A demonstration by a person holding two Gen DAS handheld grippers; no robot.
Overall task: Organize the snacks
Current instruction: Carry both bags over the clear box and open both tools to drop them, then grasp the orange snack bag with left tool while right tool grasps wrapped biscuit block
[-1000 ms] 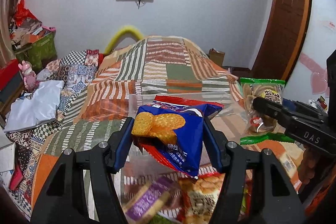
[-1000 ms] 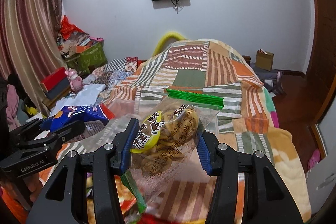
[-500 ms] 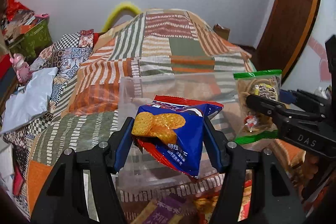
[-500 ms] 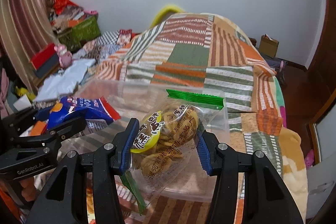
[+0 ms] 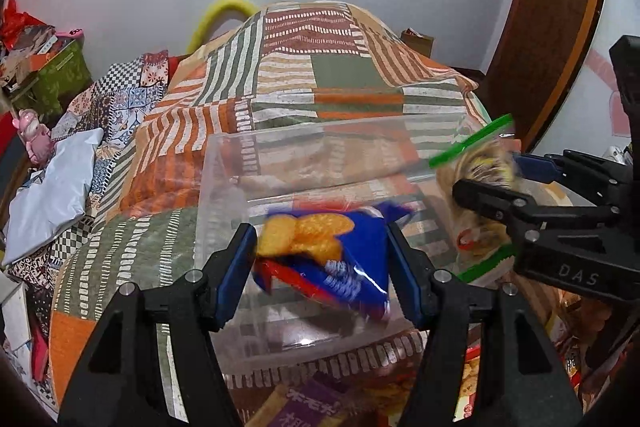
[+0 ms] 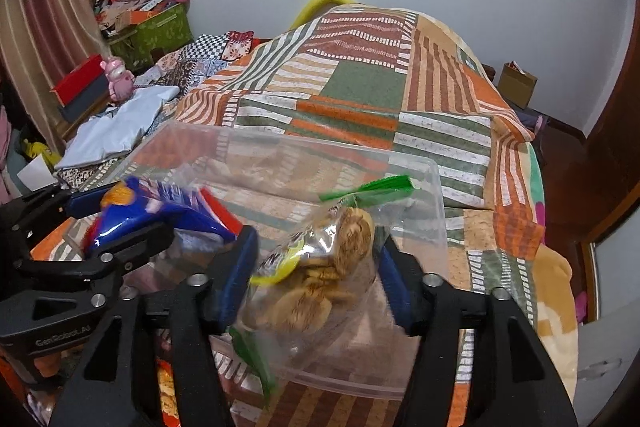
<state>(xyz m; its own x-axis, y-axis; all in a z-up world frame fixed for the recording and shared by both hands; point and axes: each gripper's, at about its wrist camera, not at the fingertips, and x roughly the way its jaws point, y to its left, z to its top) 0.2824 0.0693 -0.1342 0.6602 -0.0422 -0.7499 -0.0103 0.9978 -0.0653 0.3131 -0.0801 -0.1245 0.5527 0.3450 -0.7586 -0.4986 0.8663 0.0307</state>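
My left gripper [image 5: 322, 255] is shut on a blue and red cracker packet [image 5: 332, 251] and holds it over a clear plastic bin [image 5: 224, 163] on the bed. My right gripper [image 6: 316, 267] is shut on a clear biscuit bag with green ends [image 6: 320, 279] and holds it over the bin's right part [image 6: 436, 195]. The right gripper and its bag also show in the left wrist view [image 5: 480, 183]; the left gripper's packet also shows in the right wrist view [image 6: 160, 207]. Both packets are blurred.
The bin rests on a striped patchwork blanket [image 5: 340, 67]. Several loose snack packets [image 5: 304, 403] lie in front of the bin. Clothes and a pink toy [image 6: 118, 79] lie left. A wooden door [image 5: 552, 27] stands right.
Both grippers have moved forward and down with their packets, from short of the bin to over its inside. The bin now fills more of both views.
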